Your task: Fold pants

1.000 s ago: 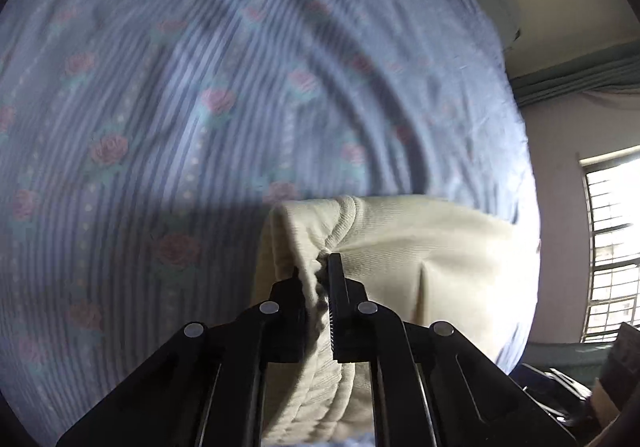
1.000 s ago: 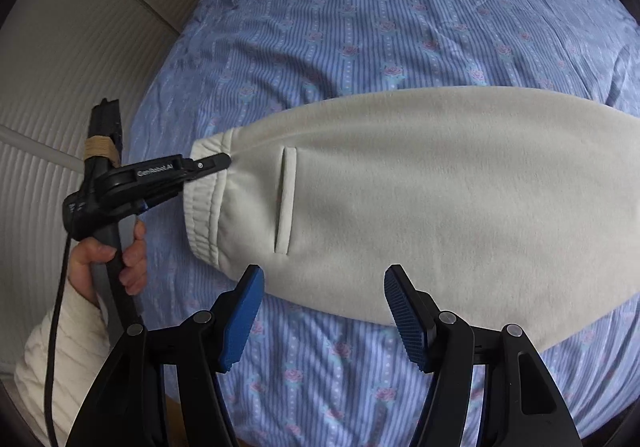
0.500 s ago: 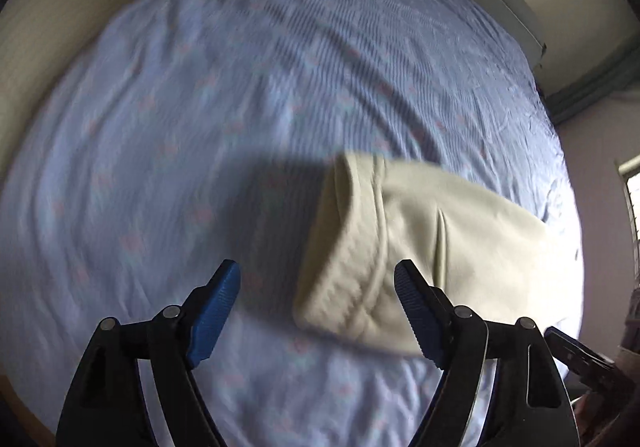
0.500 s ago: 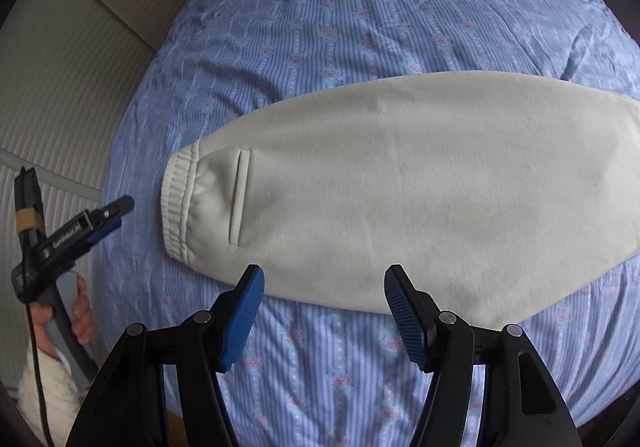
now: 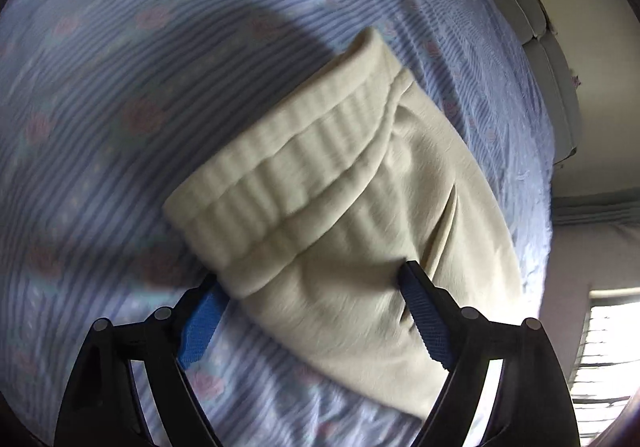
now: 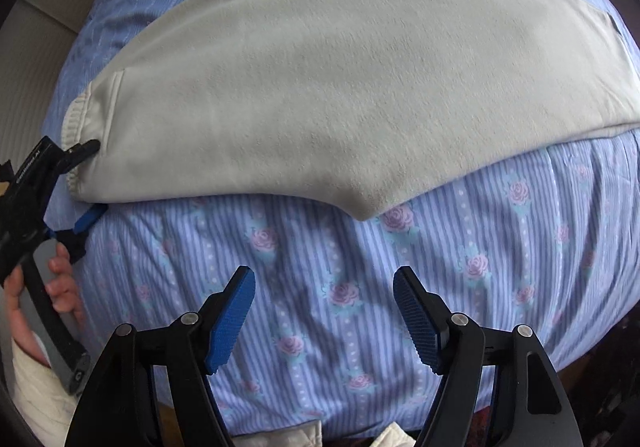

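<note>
Cream pants (image 6: 352, 87) lie folded lengthwise across the blue flowered bed sheet (image 6: 320, 287), ribbed waistband (image 5: 280, 175) at the left end. My left gripper (image 5: 312, 311) is open, its blue pads straddling the near corner of the waistband; one finger lies under the cloth edge. It also shows in the right wrist view (image 6: 86, 183), held by a hand at the pants' left end. My right gripper (image 6: 324, 307) is open and empty, over bare sheet in front of the pants' crotch point (image 6: 364, 213).
A cream padded headboard or wall (image 6: 36, 59) borders the bed on the left. A bright window (image 5: 608, 359) is at the right of the left wrist view. Some white cloth (image 6: 296, 435) lies at the bed's near edge.
My left gripper let go of the waistband, opened, pulled back, then came in again around the waistband's near corner. My right gripper drew back from the pants toward the bed's near edge.
</note>
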The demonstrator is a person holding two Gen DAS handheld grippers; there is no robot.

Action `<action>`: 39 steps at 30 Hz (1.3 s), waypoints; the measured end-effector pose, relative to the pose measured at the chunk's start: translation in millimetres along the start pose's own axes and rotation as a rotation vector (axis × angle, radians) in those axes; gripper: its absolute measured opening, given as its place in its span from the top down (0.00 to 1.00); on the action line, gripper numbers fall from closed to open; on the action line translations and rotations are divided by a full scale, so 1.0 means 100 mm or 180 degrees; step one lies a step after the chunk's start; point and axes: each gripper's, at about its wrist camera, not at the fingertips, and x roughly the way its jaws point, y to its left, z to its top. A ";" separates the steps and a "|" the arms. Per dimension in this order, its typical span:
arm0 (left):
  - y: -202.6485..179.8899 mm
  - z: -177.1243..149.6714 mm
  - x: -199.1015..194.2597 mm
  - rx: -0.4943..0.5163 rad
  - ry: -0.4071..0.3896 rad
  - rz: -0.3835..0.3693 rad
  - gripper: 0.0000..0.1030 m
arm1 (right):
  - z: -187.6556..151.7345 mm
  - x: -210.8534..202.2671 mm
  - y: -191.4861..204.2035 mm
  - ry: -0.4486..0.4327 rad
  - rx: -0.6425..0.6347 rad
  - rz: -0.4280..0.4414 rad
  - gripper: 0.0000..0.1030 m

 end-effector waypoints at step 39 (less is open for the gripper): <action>-0.67 0.29 -0.60 0.0432 -0.0343 0.0409 0.75 | 0.36 -0.08 -0.18 -0.0491 -0.0318 0.0418 0.50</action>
